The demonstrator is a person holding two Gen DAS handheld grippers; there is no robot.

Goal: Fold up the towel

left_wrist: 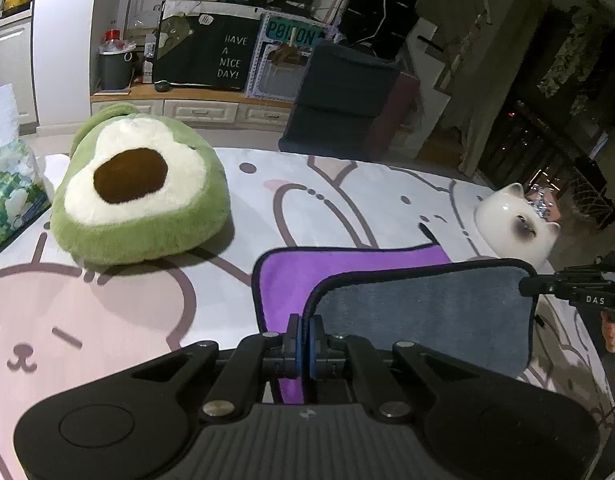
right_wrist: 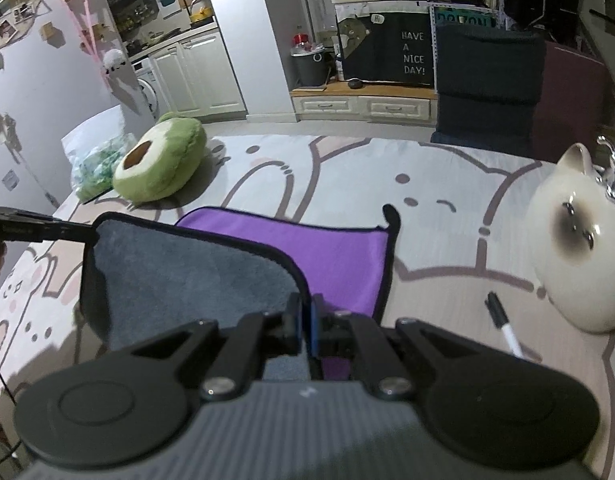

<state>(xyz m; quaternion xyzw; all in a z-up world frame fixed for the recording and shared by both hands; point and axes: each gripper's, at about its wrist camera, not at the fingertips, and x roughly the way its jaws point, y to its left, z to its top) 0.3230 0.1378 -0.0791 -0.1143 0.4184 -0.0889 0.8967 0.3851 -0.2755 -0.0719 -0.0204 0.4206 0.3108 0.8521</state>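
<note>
A towel (left_wrist: 423, 312), purple on one side and grey on the other with a dark hem, lies on a cartoon-print cloth. Its near edge is lifted, so the grey side faces me and the purple part (left_wrist: 307, 276) lies flat behind. My left gripper (left_wrist: 306, 340) is shut on the left corner of the lifted edge. My right gripper (right_wrist: 306, 320) is shut on the right corner. The towel shows in the right wrist view (right_wrist: 195, 276) too, with its purple part (right_wrist: 339, 256) behind. Each gripper's tip shows at the other view's edge.
A green avocado plush (left_wrist: 135, 188) lies at the far left, with a green-patterned packet (left_wrist: 7, 192) beside it. A white cat-shaped figure (right_wrist: 575, 248) stands at the right, and a marker pen (right_wrist: 503, 328) lies near it. A dark chair (left_wrist: 339, 96) stands beyond the far edge.
</note>
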